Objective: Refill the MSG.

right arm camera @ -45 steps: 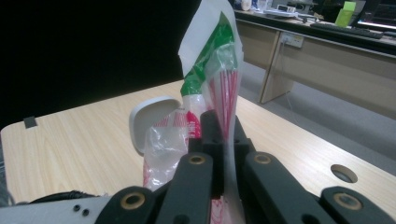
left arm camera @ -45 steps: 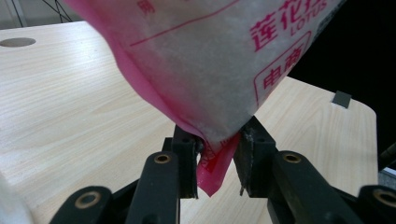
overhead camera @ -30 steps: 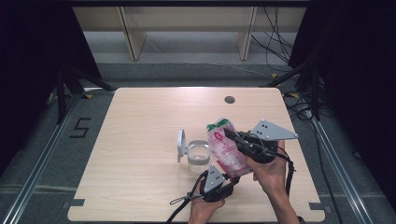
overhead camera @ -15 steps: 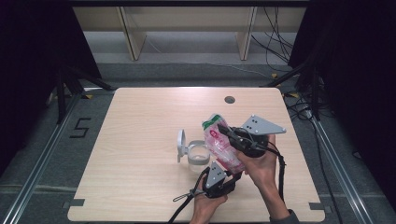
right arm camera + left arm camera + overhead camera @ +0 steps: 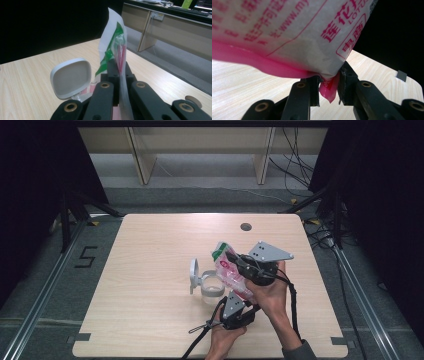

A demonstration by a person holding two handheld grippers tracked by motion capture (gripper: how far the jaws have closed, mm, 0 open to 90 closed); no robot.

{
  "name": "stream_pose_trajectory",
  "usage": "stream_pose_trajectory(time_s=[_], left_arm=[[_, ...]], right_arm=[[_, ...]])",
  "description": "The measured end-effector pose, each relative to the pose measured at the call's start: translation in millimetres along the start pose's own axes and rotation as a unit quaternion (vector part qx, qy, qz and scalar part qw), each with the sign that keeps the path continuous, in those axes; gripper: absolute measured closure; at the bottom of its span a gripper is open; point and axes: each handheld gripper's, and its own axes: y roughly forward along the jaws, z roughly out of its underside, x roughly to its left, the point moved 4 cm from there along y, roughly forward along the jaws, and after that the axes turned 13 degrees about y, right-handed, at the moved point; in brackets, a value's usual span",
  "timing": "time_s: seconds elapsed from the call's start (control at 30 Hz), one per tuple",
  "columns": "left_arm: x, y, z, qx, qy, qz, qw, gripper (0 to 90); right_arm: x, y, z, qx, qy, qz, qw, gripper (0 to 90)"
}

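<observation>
Wooden table [image 5: 150, 270]: clear lidded container [image 5: 212, 287] beneath pink-printed bag [image 5: 231, 272].

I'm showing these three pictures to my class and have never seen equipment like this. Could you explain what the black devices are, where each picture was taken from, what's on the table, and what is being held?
A person sits at a wooden table and holds a hand-operated two-jaw gripper in each hand. One picture comes from a fixed camera above, looking down. The other two come from small cameras riding on the grippers, looking along their black jaws.

On the table stands a clear container with its white hinged lid flipped open.

Both grippers hold one plastic packet, printed pink, white and green, above the table beside the container. The left gripper pinches its pink bottom corner. The right gripper is clamped on the packet higher up, near the green end.
</observation>
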Motion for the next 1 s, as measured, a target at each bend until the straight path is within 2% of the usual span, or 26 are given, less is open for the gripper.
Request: stream_pose_trajectory(time_s=[0.03,0.1,0.3,0.4,0.43,0.5,0.57,0.73,0.8,0.83,0.9,0.97,1.0], left_arm=[[0.3,-0.7,-0.2,0.005,0.002,-0.002,1.0000,73.1],[0.8,0.5,-0.3,-0.002,0.001,0.000,1.0000,73.2],[3.7,0.2,-0.8,-0.005,0.000,-0.001,1.0000,73.4],[4.4,-0.5,-1.5,-0.003,0.001,-0.003,1.0000,73.5],[4.9,-0.8,-1.8,-0.003,0.002,-0.005,1.0000,73.6],[5.8,0.2,-2.3,-0.010,0.000,-0.002,1.0000,73.6],[5.8,1.0,-2.9,-0.011,-0.001,-0.001,0.9999,73.7],[7.0,1.6,-4.1,-0.016,-0.001,0.001,0.9999,73.8],[7.1,1.9,-4.3,-0.016,0.000,0.001,0.9999,73.9],[7.3,2.8,-4.2,-0.019,0.000,0.002,0.9998,73.9],[7.7,3.9,-4.1,-0.019,-0.001,0.003,0.9998,73.9],[7.3,5.2,-4.3,-0.026,-0.005,0.005,0.9996,74.0],[7.0,6.4,-4.4,-0.033,-0.007,0.006,0.9994,74.0]], right_arm=[[0.5,1.9,0.1,-0.003,0.001,0.001,1.0000,90.0],[1.2,4.2,0.1,-0.001,-0.002,0.000,1.0000,90.0],[4.6,11.3,-0.3,0.000,-0.001,-0.004,1.0000,90.0],[6.2,13.9,-1.2,0.002,-0.009,-0.011,0.9999,90.0],[7.1,13.9,-1.1,0.006,-0.004,-0.011,0.9999,90.0],[8.9,15.3,-1.5,0.002,0.001,-0.004,1.0000,90.0],[9.2,16.5,-2.2,0.007,-0.011,-0.005,0.9999,90.0],[12.1,19.0,-2.8,0.006,-0.021,-0.012,0.9997,90.0],[13.0,19.8,-2.2,0.010,-0.013,-0.010,0.9998,90.0],[11.9,19.7,-2.9,0.007,-0.023,-0.009,0.9997,90.0],[12.8,20.9,-2.0,0.011,-0.018,-0.010,0.9997,90.0],[13.0,21.6,-1.5,0.015,-0.015,-0.011,0.9997,90.0],[11.8,22.4,-2.0,0.014,-0.021,-0.010,0.9996,90.0]])
